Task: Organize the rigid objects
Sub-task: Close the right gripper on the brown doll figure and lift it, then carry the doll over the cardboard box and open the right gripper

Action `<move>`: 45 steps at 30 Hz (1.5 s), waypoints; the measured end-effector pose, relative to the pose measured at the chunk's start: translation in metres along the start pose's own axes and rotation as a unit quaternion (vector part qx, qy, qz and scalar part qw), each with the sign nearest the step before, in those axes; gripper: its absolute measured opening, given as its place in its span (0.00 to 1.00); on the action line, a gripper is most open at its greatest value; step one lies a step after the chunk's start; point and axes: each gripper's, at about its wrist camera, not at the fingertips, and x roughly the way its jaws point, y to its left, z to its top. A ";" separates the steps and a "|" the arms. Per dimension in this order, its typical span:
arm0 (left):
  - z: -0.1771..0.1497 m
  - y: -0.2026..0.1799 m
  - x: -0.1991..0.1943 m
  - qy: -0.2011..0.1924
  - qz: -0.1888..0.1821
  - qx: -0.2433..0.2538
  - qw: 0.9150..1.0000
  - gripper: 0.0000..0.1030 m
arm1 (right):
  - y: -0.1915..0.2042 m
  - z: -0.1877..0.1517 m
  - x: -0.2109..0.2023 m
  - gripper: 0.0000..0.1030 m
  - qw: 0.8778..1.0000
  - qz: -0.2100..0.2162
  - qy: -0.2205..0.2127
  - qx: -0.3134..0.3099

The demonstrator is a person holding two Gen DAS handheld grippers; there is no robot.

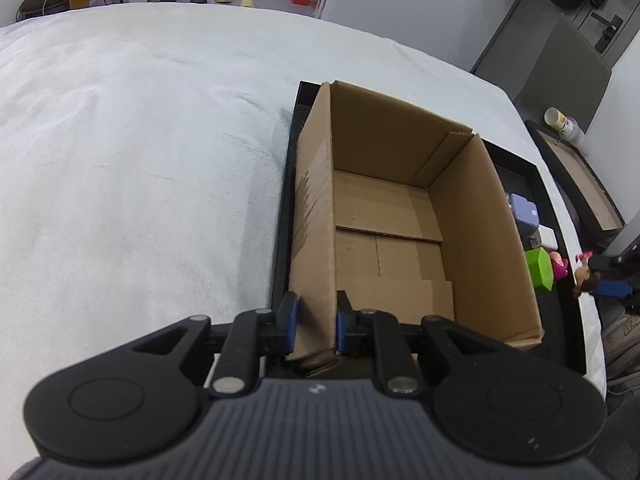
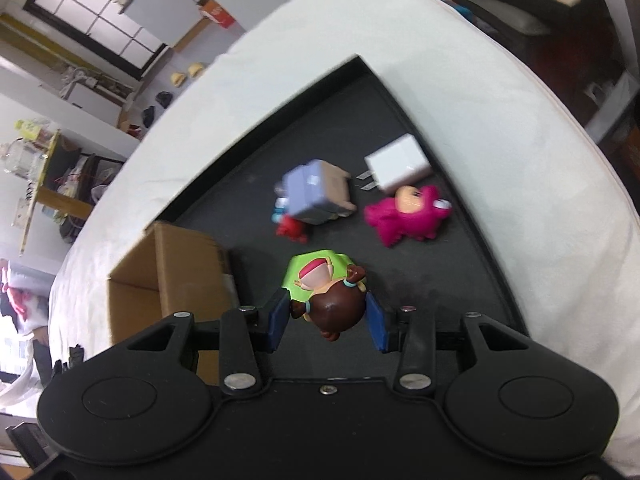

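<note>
Left wrist view: the left gripper point(image 1: 314, 330) is clamped on the near wall of the cardboard box point(image 1: 472, 240). The right gripper point(image 2: 329, 318) grips a brown-haired doll point(image 2: 334, 314) between its pads, a green block point(image 2: 320, 276) just ahead.

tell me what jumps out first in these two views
An open brown cardboard box fills the left part of the black tray, the left tool clamped on its near wall. The right tool grips a brown-haired doll figure above a lime-green block.
</note>
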 end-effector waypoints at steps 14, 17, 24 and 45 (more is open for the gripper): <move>-0.005 0.011 -0.013 -0.021 -0.028 -0.016 0.999 0.18 | 0.079 -0.008 -0.001 0.40 0.998 0.028 -0.003 -0.059; -0.006 0.010 -0.012 -0.022 -0.028 -0.011 0.999 0.16 | 0.095 -0.011 0.002 0.40 0.997 0.034 -0.001 -0.071; -0.006 0.013 -0.009 -0.019 -0.041 -0.009 0.999 0.16 | 0.125 -0.016 0.014 0.40 0.995 0.045 0.009 -0.087; -0.006 0.028 -0.003 -0.026 -0.071 -0.023 0.997 0.17 | 0.204 -0.031 0.070 0.41 0.982 0.049 0.028 -0.179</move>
